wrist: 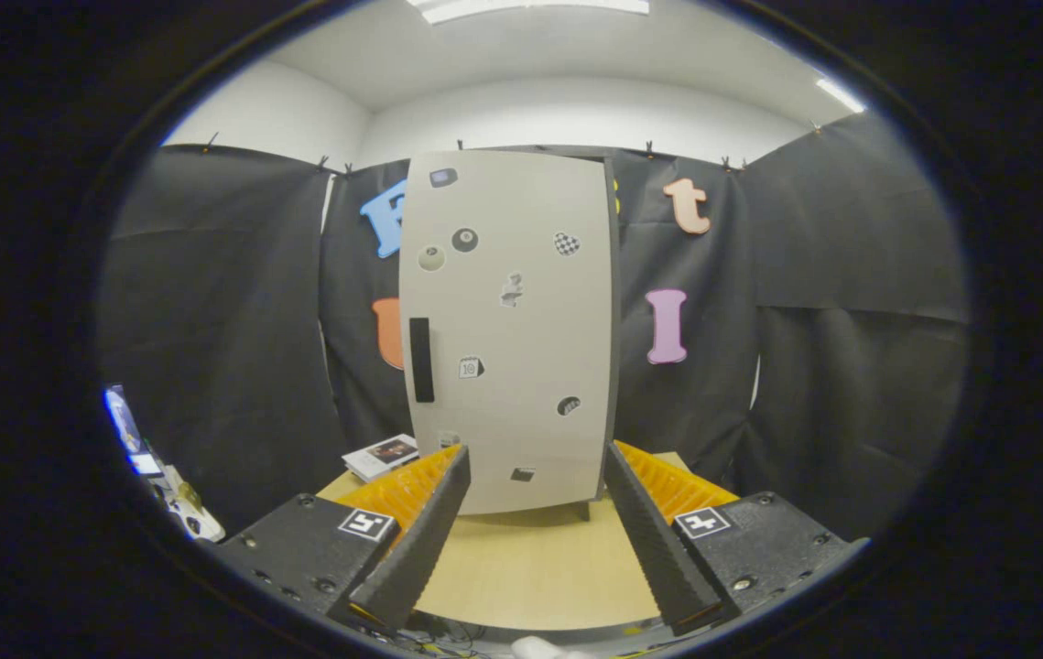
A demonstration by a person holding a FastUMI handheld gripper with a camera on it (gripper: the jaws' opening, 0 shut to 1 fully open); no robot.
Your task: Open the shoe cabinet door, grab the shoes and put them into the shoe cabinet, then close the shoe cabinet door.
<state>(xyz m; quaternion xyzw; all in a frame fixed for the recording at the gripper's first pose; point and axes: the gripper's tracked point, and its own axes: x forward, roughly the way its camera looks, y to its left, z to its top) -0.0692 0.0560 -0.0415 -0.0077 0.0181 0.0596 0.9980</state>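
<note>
Beyond the spread, empty fingers of the gripper, the pale grey sticker-dotted shoe cabinet door stands closed, black vertical handle facing them for access.

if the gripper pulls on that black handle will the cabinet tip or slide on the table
The shoe cabinet looks tall and narrow and stands on small feet, so a hard pull high up could probably rock it. The black handle sits near mid-height at the door's edge, so the door likely swings easily. The gripper is open, short of it, over the smooth table, where sliding seems possible.
</note>
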